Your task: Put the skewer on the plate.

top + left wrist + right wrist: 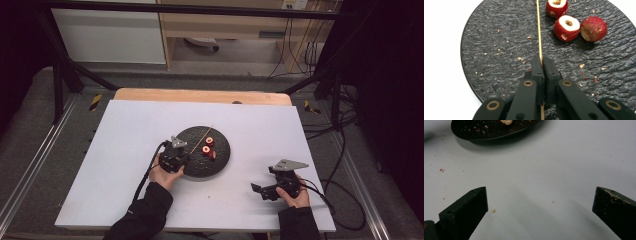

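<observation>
White tabletop (125, 165), black plate (499, 37) holding three cored red fruits (566, 28), left gripper (541, 62) clamping skewer (539, 30), right gripper (540, 202) released.

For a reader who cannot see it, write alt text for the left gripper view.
The left gripper has its black jaws shut on a thin wooden skewer above a round, black, rough-textured plate. Three cored red fruits sit close together at the plate's upper right, among scattered crumbs.
</observation>
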A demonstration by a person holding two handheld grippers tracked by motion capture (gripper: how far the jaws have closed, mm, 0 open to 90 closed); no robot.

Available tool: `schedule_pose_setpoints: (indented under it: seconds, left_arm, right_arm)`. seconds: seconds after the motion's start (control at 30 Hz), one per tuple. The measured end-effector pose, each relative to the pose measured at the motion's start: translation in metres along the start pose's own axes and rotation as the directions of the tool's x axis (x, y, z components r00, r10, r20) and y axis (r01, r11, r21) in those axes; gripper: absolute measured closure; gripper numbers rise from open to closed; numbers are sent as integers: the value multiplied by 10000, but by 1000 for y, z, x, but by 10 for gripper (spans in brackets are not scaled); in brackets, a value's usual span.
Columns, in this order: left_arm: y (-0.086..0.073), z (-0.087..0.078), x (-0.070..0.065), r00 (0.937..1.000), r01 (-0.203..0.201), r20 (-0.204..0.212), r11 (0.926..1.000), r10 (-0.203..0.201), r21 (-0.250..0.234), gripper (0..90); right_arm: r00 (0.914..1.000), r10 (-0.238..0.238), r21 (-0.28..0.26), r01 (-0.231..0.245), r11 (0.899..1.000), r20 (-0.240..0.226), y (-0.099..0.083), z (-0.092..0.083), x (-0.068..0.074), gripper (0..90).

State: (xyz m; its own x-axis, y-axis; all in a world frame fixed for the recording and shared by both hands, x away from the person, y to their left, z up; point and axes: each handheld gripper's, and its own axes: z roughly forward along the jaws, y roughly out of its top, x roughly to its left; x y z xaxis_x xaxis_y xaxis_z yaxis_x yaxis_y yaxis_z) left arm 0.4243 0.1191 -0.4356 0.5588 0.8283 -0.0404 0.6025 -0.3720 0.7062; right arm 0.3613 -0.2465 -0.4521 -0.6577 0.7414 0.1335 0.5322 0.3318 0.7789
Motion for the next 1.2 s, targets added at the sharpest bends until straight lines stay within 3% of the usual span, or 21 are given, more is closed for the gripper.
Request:
schedule_pose_setpoints:
  seconds: [0.23,0.53,0.67,0.93,1.2]
  left_arm:
    - [0,-5,2,9998,-168,102,9999,168,-27,801]
    - [-2,-27,5,9961,-691,519,9966,714,-439,565]
    - [-6,-36,10,9927,-981,667,9944,1005,-382,440]
    - [-22,-55,22,9897,-1167,750,9907,1218,-695,201]
    - [-47,-77,40,9908,-1069,724,9890,1145,-1019,75]
  right_arm:
    - [10000,12,9,-12,10000,-4,0,0,0,10]
    - [10000,41,18,-41,10000,-6,0,0,0,9]
    - [10000,27,15,-27,10000,-4,0,0,0,9]
    - [10000,49,25,-49,10000,-14,0,0,0,9]
    - [9999,91,49,-91,9999,-51,0,0,0,8]
